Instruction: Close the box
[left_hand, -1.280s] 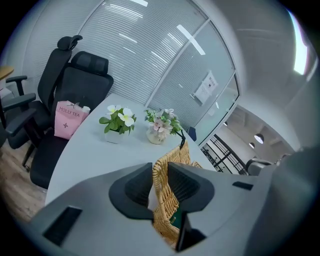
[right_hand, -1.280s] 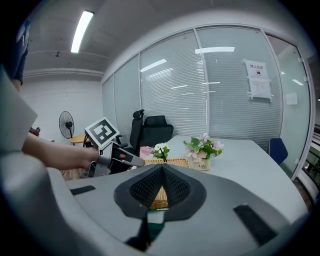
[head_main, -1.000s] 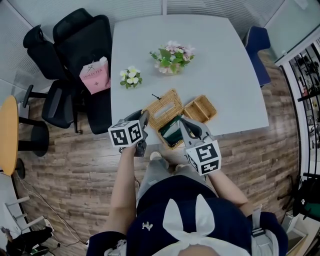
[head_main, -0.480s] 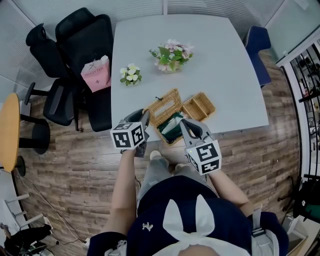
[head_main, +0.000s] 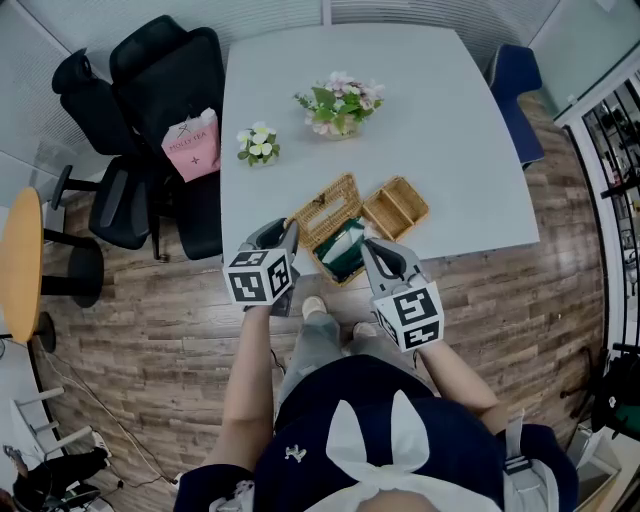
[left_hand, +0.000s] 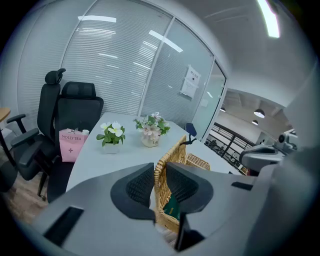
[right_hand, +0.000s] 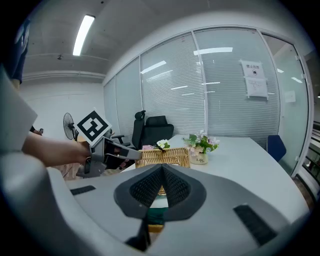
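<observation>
Gripping raised wicker lid (left_hand: 172, 152) with left gripper (left_hand: 160, 172), fingers just closed further onto its rim; right gripper (right_hand: 161, 170) fingers together, empty. Noted box (left_hand: 167, 222) at table (head_main: 400, 130) near edge. Recommended: swing lid down evenly, clear of green contents (left_hand: 173, 205).

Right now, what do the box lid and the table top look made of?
Lid: woven wicker or rattan, tan, matte; plaited strands show along its edge.
Table top: smooth, pale grey, with a faint sheen, likely laminate. No grain shows, so the core material is unclear.
</observation>
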